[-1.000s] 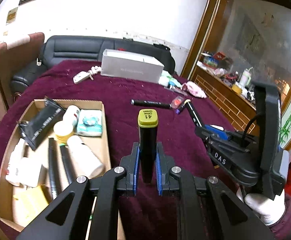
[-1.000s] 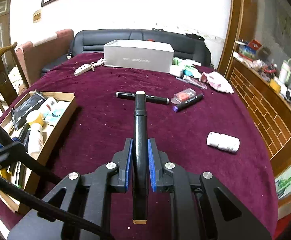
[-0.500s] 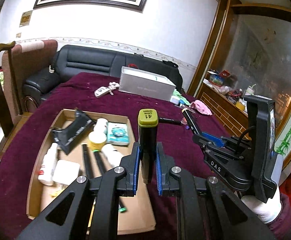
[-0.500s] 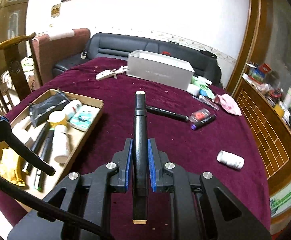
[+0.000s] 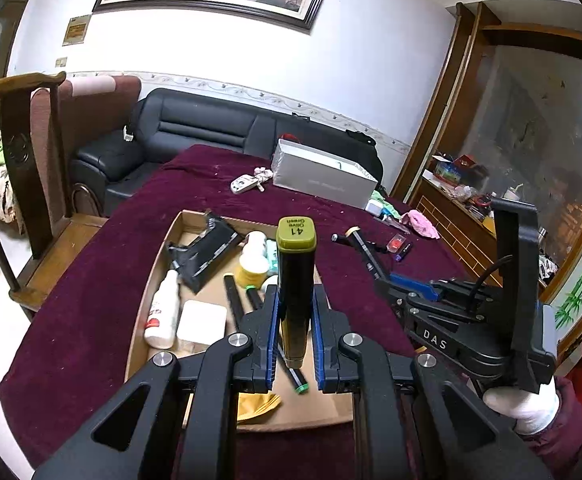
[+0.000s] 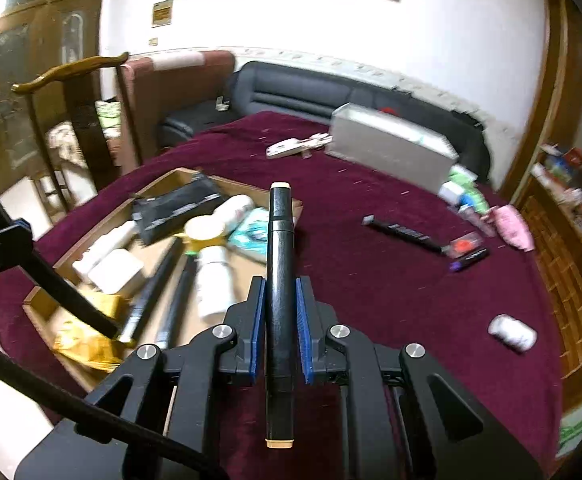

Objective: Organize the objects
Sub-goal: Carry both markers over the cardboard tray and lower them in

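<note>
Carrying a marker in each hand, I have swung both over toward the cardboard box. My left hand-held gripper [image 5: 294, 320] is clamped narrow on the olive-green-capped marker [image 5: 296, 276], which stands up between the pads, and the box [image 5: 159, 264] now lies directly beneath and ahead of it. My right hand-held gripper [image 6: 279, 320] is pinched just as tight on the black marker [image 6: 279, 280] with the cream end cap, its tip reaching over the near right edge of the cardboard box [image 6: 47, 308].

A second ago the box sat off to the left of both grippers, with bare burgundy desk [image 5: 91, 280] under the pads; since then it has slid in below them, so I judge both markers are about ready to be dropped in beside the ones already lying there. Neither grip has loosened in that time.

Ahead and to the right of the right gripper, a black pen [image 6: 403, 233], a purple-capped marker [image 6: 469, 259] and a small white bottle [image 6: 512, 333] still wait on the desk.
</note>
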`<action>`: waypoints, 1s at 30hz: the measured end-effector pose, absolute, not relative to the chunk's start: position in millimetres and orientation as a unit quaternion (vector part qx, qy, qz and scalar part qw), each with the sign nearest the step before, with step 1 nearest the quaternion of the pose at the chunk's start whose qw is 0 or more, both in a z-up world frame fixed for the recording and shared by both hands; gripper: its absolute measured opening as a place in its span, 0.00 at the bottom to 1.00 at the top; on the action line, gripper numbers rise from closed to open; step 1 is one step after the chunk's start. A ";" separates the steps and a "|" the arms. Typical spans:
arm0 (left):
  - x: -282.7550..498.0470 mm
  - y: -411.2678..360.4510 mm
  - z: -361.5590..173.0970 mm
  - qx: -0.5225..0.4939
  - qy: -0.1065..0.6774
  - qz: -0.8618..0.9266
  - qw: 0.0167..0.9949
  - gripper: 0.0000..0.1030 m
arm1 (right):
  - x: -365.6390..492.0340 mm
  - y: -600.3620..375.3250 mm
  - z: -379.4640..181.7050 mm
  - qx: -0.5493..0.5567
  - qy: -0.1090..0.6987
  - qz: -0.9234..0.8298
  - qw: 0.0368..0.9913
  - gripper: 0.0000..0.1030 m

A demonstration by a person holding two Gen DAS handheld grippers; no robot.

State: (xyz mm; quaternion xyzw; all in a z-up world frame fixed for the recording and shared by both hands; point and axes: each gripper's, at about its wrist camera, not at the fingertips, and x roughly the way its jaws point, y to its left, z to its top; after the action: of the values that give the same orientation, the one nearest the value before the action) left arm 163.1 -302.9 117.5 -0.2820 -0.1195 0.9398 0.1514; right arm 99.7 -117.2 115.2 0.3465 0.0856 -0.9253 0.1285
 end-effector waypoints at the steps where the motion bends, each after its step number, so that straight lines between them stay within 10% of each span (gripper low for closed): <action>1: 162.1 -304.9 116.0 -0.285 -0.121 0.939 0.152 0.11 | 98.7 -119.7 112.7 0.356 0.078 -0.920 0.142 0.12; 9: 129.4 -322.5 98.0 -0.341 -0.113 0.922 0.148 0.11 | 79.9 -137.4 82.6 0.445 -0.015 -0.857 0.260 0.13; 30: 6.0 -318.9 53.0 -0.452 -0.104 0.875 0.143 0.13 | 40.0 -152.4 47.5 0.489 -0.013 -0.843 0.223 0.13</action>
State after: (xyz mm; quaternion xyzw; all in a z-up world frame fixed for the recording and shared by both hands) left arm 6.0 -318.9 53.0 -0.4516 -0.1036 0.8745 0.1431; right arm 40.0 -152.4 47.5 0.4891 -0.0134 -0.8431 0.2231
